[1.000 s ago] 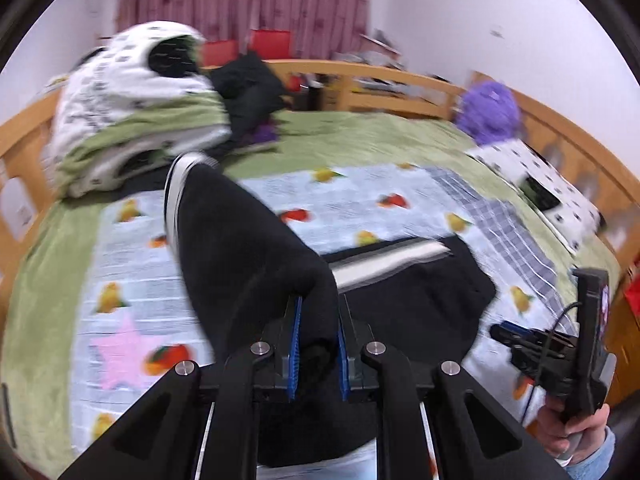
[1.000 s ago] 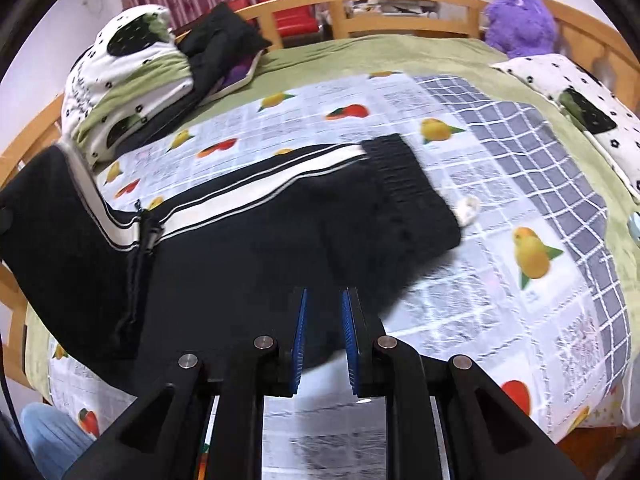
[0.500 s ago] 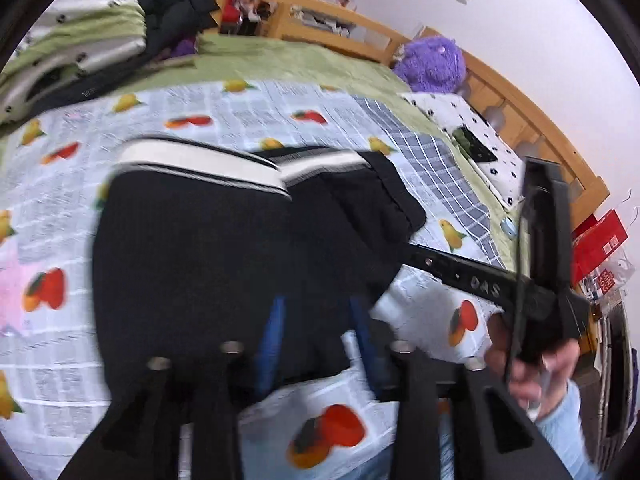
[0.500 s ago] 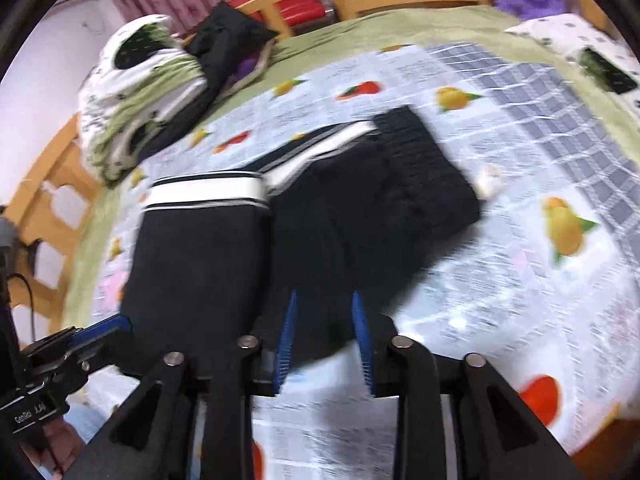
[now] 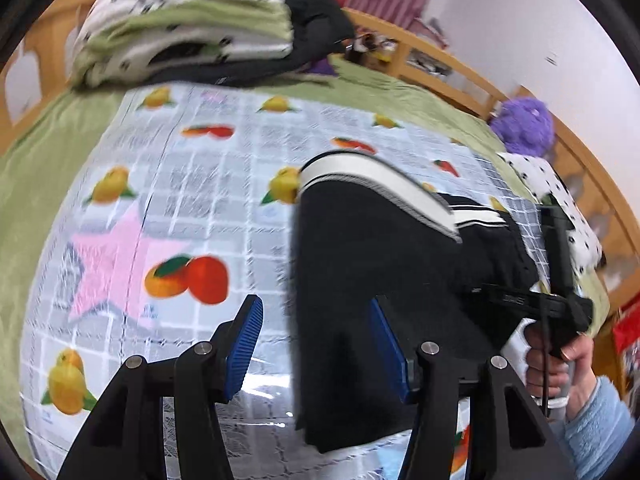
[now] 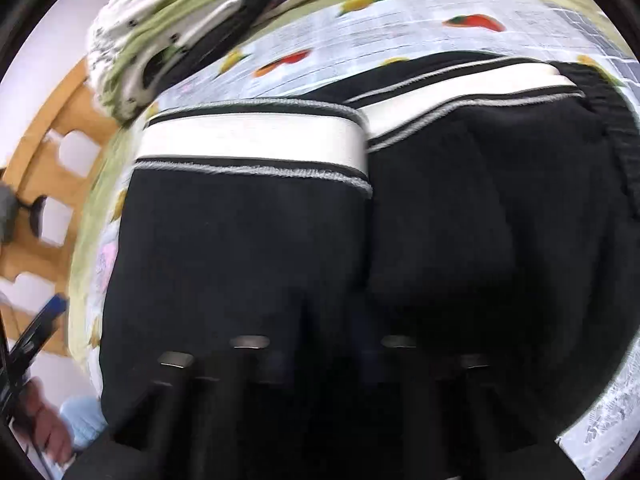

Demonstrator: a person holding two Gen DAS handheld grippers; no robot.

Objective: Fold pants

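The black pants (image 5: 380, 260) with a white side stripe lie folded on the fruit-print sheet (image 5: 180, 184). My left gripper (image 5: 316, 344) hangs just above the sheet. Its jaws are opening, and the pants' left edge lies between the blue pads (image 5: 244, 344) untouched. In the right wrist view the pants (image 6: 248, 248) fill the frame. My right gripper (image 6: 322, 320) is pressed low over them, shut. Its blurred fingertips are lost against the black cloth, so I cannot see whether cloth is pinched. The left view shows that gripper (image 5: 480, 292) lying over the pants' right side, held by a hand (image 5: 556, 364).
A stack of green and white bedding (image 5: 180, 28) and dark clothes (image 5: 320, 20) sit at the head of the bed. A purple plush toy (image 5: 524, 124) and a dotted pillow (image 5: 560, 200) lie along the right side. A wooden rail (image 5: 440, 60) rings the bed.
Both grippers came down toward the bed. The left one let go of the pants leg, which now lies folded over, and its jaws spread wide. The right one dropped close onto the pants.
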